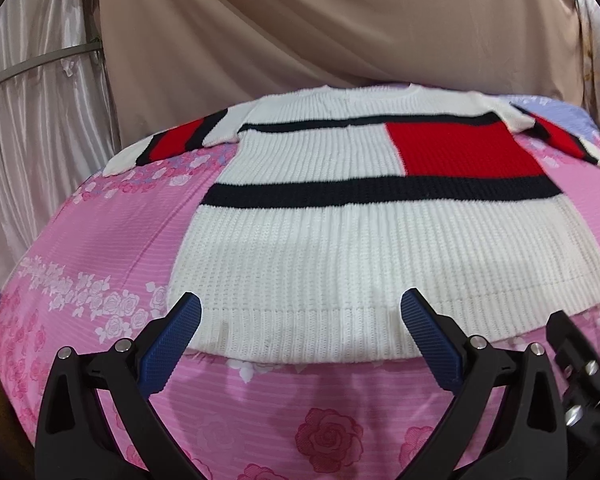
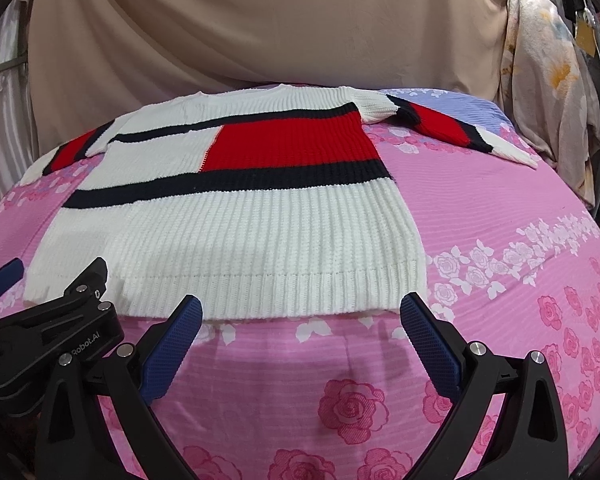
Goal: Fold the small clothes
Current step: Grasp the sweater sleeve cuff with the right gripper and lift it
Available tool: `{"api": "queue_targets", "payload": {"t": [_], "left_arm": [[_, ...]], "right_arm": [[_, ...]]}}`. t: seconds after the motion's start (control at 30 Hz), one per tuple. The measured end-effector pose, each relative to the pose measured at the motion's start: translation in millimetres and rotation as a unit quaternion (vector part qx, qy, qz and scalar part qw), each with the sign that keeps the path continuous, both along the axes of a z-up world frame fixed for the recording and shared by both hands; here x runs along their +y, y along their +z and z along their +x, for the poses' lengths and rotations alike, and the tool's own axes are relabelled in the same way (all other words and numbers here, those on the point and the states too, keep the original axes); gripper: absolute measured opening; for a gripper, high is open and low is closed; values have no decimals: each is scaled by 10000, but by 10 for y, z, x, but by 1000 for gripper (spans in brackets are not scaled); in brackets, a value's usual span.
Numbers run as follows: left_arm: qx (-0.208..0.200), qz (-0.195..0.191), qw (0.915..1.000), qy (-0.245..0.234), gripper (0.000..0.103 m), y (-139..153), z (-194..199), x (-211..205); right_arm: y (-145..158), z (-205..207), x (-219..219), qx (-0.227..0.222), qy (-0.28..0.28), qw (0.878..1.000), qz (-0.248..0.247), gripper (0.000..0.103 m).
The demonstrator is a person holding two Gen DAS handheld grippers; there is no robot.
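**Two open grippers before a flat sweater**

The left gripper (image 1: 300, 320) is wide open and holds nothing; its blue pads (image 1: 172, 344) hang just above the near hem of the sweater (image 1: 340, 240). The right gripper (image 2: 300, 320) is wide open too and empty, with its pads (image 2: 428, 344) over the pink sheet (image 2: 480, 208), just before the hem. In the right wrist view the left gripper shows at the left side, close beside the right one.

The sweater lies flat on the bed, spread out, hem toward the near edge and neck toward the far edge. It is white ribbed knit with two dark bands and a red block (image 1: 460, 148) between them. Both sleeves (image 1: 168, 148) stretch out toward the left and right sides of the bed.

Behind the far edge hangs a beige curtain (image 1: 300, 20).
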State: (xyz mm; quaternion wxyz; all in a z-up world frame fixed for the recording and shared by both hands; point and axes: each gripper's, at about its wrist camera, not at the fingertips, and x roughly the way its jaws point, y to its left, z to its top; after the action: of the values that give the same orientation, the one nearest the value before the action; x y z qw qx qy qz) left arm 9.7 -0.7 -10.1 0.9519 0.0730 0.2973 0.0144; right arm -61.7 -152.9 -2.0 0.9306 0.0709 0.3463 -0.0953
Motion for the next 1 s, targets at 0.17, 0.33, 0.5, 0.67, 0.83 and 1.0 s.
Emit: {"api": "queue_targets", "payload": {"t": [0.17, 0.33, 0.5, 0.67, 0.83, 1.0], "left_arm": [[-453, -151, 9981, -394, 98, 176, -19, 20], [58, -606, 9955, -731, 98, 320, 371, 70], [82, -115, 9979, -631, 98, 323, 676, -9], [143, -80, 9980, -611, 98, 312, 960, 22], [249, -212, 9982, -497, 98, 293, 1237, 88], [315, -500, 9974, -415, 97, 349, 1481, 214]], "right_arm": [[314, 274, -976, -102, -365, 9992, 161, 98], [349, 850, -2552, -125, -1299, 9886, 750, 98], [146, 1330, -3716, -74, -2114, 9666, 1450, 91], [-87, 1763, -4198, 201, -2318, 9578, 1690, 77], [-146, 2074, -4377, 194, -2588, 9502, 1726, 32], [397, 2442, -4141, -565, -2343, 9561, 1668, 11]]}}
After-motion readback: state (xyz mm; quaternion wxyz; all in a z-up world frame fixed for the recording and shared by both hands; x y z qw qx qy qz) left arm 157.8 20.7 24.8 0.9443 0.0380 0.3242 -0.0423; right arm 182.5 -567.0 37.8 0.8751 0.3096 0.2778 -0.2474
